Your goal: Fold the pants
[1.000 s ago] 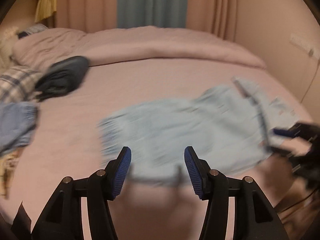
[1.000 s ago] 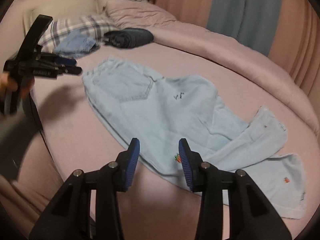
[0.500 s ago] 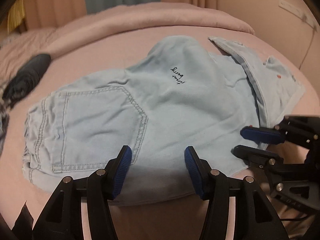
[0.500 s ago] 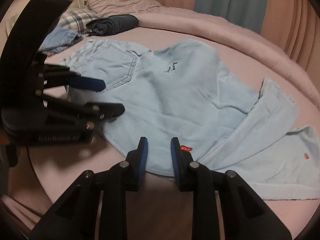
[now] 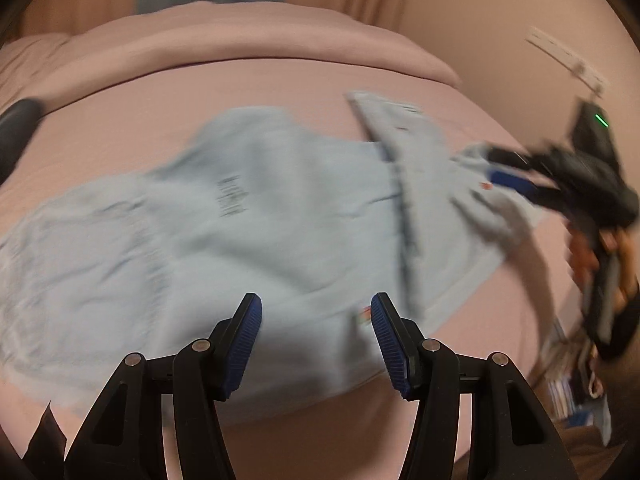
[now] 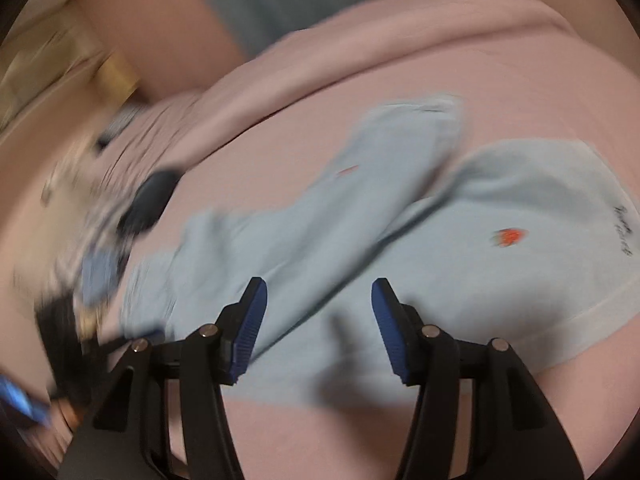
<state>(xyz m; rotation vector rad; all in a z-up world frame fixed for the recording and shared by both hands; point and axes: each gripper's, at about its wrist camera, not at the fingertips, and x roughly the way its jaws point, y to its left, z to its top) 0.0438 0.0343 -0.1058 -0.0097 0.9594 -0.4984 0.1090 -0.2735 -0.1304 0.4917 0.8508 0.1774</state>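
Progress is at the opening stage, as I judge it: the pants (image 5: 248,220) lie spread on the bed (image 5: 280,92), the legs splayed apart toward the hems, with no completed fold visible. Both views are motion-blurred, so I cannot read fine detail.

Left gripper (image 5: 316,340): jaws spread, nothing between the pads; I see it hovering over the near edge of the garment. Right gripper (image 6: 318,330): jaws have just been opening, now spread, no cloth between them; it hangs over one leg near the hem. In the left view the right gripper sits beside the hem end.

Remaining, in my estimate: align the legs, then fold lengthwise.

Materials: the pants are pale blue denim, soft and limp, wrinkling loosely, with a small red embroidered mark (image 6: 510,237) and dark script lettering (image 6: 624,236). The bed cover is smooth pink fabric, rising to a rolled duvet (image 5: 260,40) behind.
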